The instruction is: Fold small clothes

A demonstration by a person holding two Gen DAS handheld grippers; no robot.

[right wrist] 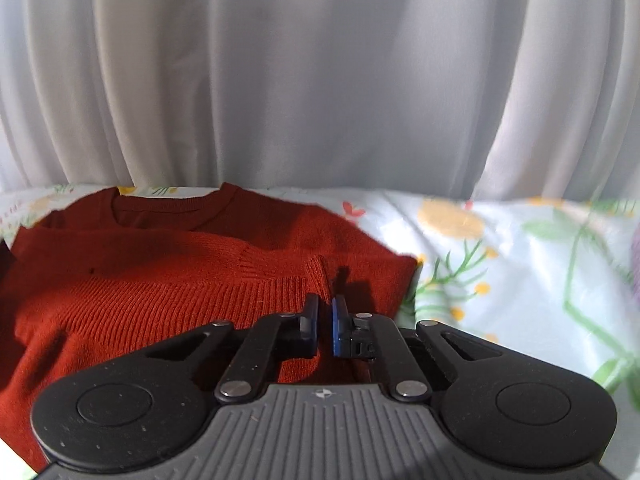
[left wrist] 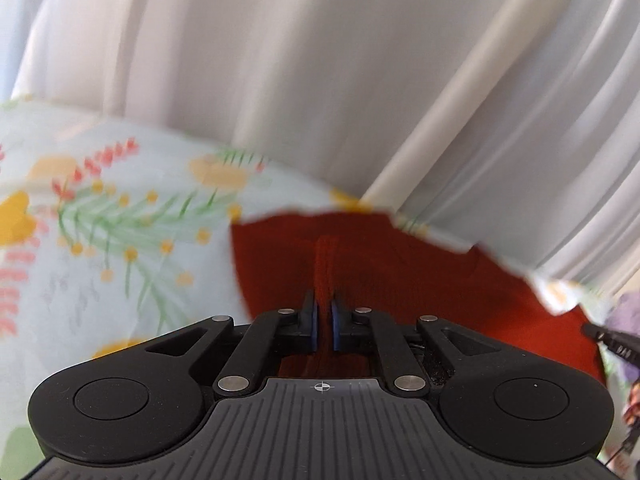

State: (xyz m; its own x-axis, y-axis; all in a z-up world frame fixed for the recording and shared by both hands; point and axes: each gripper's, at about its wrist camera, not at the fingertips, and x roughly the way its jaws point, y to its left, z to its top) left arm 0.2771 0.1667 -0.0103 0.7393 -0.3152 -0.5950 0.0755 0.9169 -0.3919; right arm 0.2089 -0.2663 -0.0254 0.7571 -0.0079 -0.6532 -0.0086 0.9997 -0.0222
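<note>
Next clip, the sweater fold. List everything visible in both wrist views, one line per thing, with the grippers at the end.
sweater: one, rust red knit, lying on the floral sheet with its neckline toward the curtain; ribbed hem edge nearest the grippers.
floral sheet: one, pale blue-white with yellow, green and pink flowers, spread under the sweater.
curtain: one, white, hanging in folds behind the sheet.
purple item: one, lilac, at the right edge of the left wrist view; too blurred to identify.
left gripper: black with blue pads, jaws nearly closed on a raised fold of the sweater.
right gripper: black with blue pads, jaws nearly closed on the sweater's ribbed edge.
</note>
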